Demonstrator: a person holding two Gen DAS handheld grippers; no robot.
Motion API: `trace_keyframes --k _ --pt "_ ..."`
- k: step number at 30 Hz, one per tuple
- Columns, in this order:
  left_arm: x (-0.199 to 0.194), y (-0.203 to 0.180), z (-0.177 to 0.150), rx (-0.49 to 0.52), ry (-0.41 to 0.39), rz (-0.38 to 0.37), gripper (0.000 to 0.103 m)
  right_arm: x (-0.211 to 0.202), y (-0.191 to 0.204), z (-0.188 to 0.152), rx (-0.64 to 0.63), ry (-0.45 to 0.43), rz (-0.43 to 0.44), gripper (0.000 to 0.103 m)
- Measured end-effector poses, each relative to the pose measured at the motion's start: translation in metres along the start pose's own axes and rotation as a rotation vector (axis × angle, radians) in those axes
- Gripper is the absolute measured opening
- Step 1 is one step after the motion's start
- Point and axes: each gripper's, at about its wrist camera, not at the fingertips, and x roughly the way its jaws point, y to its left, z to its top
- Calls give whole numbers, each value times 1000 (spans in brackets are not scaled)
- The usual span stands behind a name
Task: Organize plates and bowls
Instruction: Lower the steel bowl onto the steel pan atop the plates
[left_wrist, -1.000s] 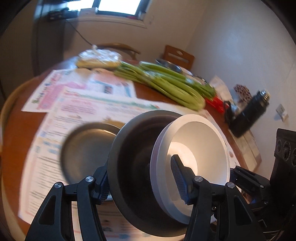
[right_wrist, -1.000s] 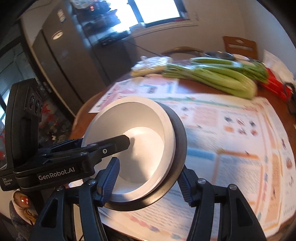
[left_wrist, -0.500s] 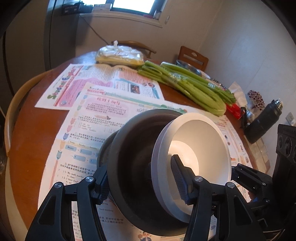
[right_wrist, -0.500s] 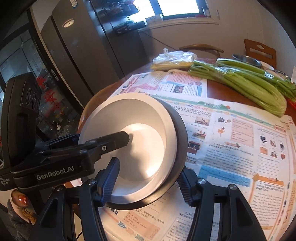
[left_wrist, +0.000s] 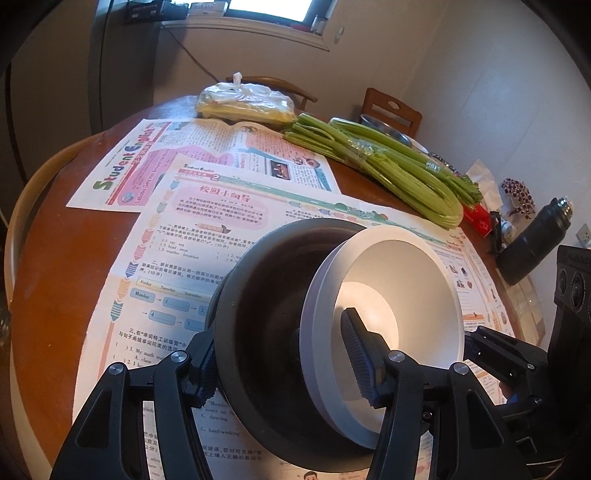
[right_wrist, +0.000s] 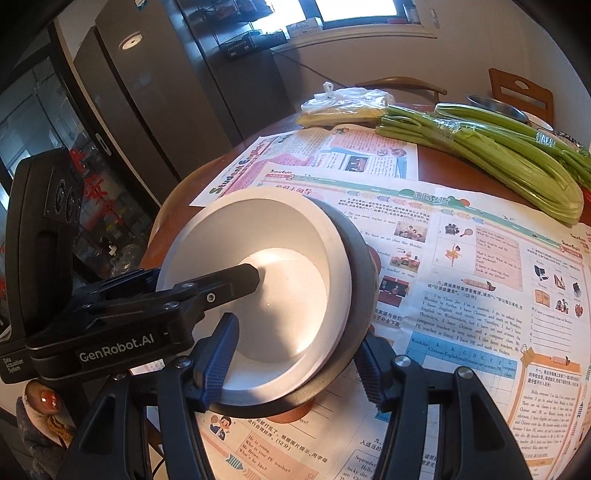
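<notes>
A white bowl (left_wrist: 391, 295) sits nested in a dark grey plate (left_wrist: 266, 295); both are held tilted above the table. My left gripper (left_wrist: 280, 358) is shut on the stack, one finger under the plate, one inside the bowl. My right gripper (right_wrist: 295, 362) is shut on the same stack from the other side; the white bowl (right_wrist: 258, 280) and dark plate (right_wrist: 360, 258) show there too. The left gripper's finger (right_wrist: 221, 288) reaches into the bowl in the right wrist view. Something brownish shows under the stack; I cannot tell what it is.
Newspapers (left_wrist: 207, 206) cover the round wooden table (left_wrist: 48, 266). Celery bunches (left_wrist: 388, 166), a bagged food item (left_wrist: 243, 103), a metal bowl (left_wrist: 384, 127) and a black flask (left_wrist: 532, 243) lie at the far side. Wooden chairs stand behind. A dark fridge (right_wrist: 155, 92) stands left.
The stack has moved over the metal dish that lay on the newspaper, which is now hidden beneath it. Both grippers stay shut on the plate and bowl.
</notes>
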Motion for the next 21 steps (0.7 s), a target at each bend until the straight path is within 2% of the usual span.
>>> trace_keyframes --k 21 --pt "-5 6 -5 -22 -10 -23 61 3 1 -4 -5 -2 -6 60"
